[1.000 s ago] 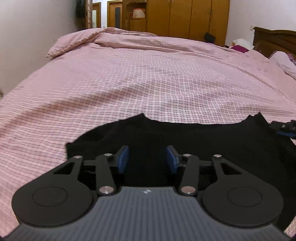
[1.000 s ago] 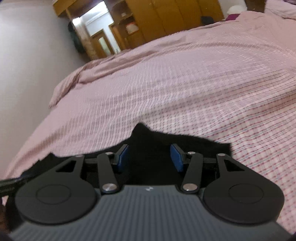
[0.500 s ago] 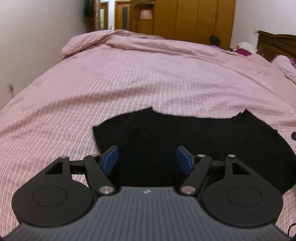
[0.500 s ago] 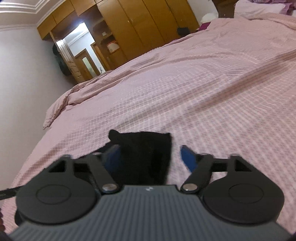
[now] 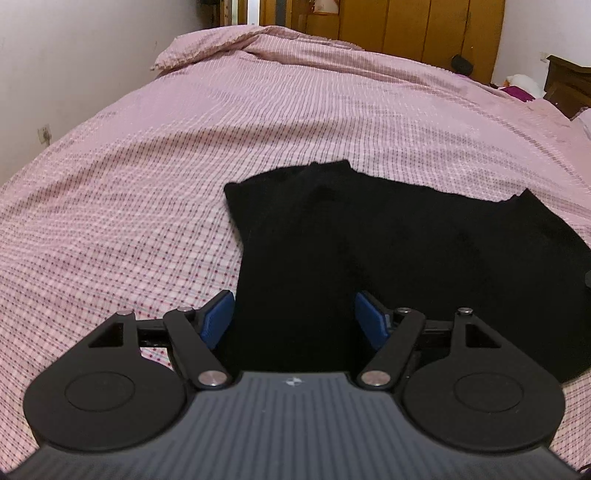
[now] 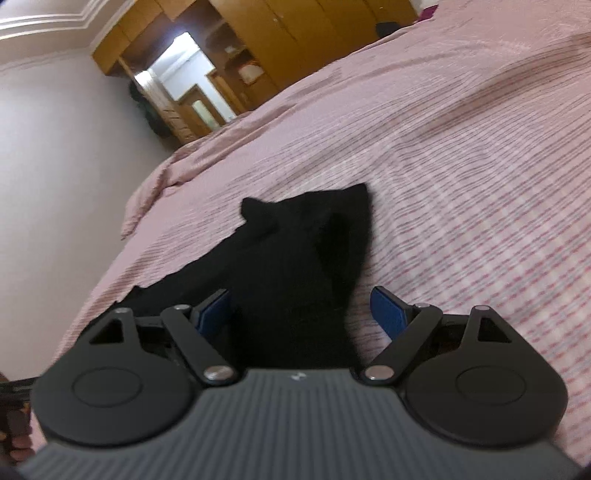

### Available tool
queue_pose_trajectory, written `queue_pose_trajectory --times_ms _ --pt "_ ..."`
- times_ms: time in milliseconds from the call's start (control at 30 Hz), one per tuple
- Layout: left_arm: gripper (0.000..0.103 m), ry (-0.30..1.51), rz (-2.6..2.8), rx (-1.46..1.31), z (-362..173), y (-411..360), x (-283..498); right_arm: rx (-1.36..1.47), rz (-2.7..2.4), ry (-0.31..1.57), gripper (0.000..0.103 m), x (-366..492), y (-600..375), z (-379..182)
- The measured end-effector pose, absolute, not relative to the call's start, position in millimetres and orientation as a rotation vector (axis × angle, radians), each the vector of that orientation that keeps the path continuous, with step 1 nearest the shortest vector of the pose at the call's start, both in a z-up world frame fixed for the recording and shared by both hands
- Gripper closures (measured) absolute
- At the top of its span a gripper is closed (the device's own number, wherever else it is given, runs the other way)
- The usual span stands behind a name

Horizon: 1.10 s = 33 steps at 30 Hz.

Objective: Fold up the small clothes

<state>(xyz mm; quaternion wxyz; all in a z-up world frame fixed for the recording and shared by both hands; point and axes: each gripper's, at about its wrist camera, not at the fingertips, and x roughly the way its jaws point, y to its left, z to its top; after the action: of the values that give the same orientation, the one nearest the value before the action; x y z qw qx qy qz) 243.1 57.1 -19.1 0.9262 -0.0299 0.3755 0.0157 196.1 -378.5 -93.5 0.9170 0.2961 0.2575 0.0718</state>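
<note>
A black garment [image 5: 369, 240] lies flat on the pink checked bedspread [image 5: 147, 166], near me. My left gripper [image 5: 295, 321] is open, its blue pads [image 5: 218, 317] wide apart just above the garment's near left part, holding nothing. In the right wrist view the same garment [image 6: 295, 266] shows with a pointed corner at its far end. My right gripper [image 6: 303, 312] is open above its near right edge, empty. The view is tilted and blurred.
The bedspread [image 6: 461, 147] stretches far ahead and to both sides. Wooden wardrobes [image 5: 406, 26] and a doorway [image 6: 184, 85] stand beyond the bed. A dark headboard [image 5: 569, 88] and pillows are at the far right. A white wall runs along the left.
Both grippers have opened wider and pulled back and up from the garment. The garment now lies flat, and its left part shows further right in the left wrist view.
</note>
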Motion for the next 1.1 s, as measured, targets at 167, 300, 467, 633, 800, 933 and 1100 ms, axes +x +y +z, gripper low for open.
queue_pose_trajectory --times_ms 167,300,467,633,800,933,1100 --pt "0.024 0.784 0.037 -0.099 -25 61 246 0.626 0.153 0.5 0.02 198 -373 -99" --pt "0.022 0.789 0.041 -0.121 -28 63 247 0.652 0.14 0.494 0.031 195 -376 -99" --pt "0.022 0.789 0.043 -0.116 -28 62 248 0.703 0.157 0.483 0.047 192 -376 -102" --pt "0.021 0.791 0.042 -0.126 -29 64 248 0.805 0.162 0.469 0.073 191 -388 -112" --pt "0.021 0.791 0.043 -0.127 -29 64 247 0.82 0.165 0.465 0.072 190 -389 -113" --pt "0.021 0.79 0.044 -0.129 -30 64 247 0.852 0.165 0.465 0.073 194 -391 -116" --pt "0.021 0.794 0.043 -0.128 -28 65 246 0.902 0.161 0.438 0.071 196 -393 -116"
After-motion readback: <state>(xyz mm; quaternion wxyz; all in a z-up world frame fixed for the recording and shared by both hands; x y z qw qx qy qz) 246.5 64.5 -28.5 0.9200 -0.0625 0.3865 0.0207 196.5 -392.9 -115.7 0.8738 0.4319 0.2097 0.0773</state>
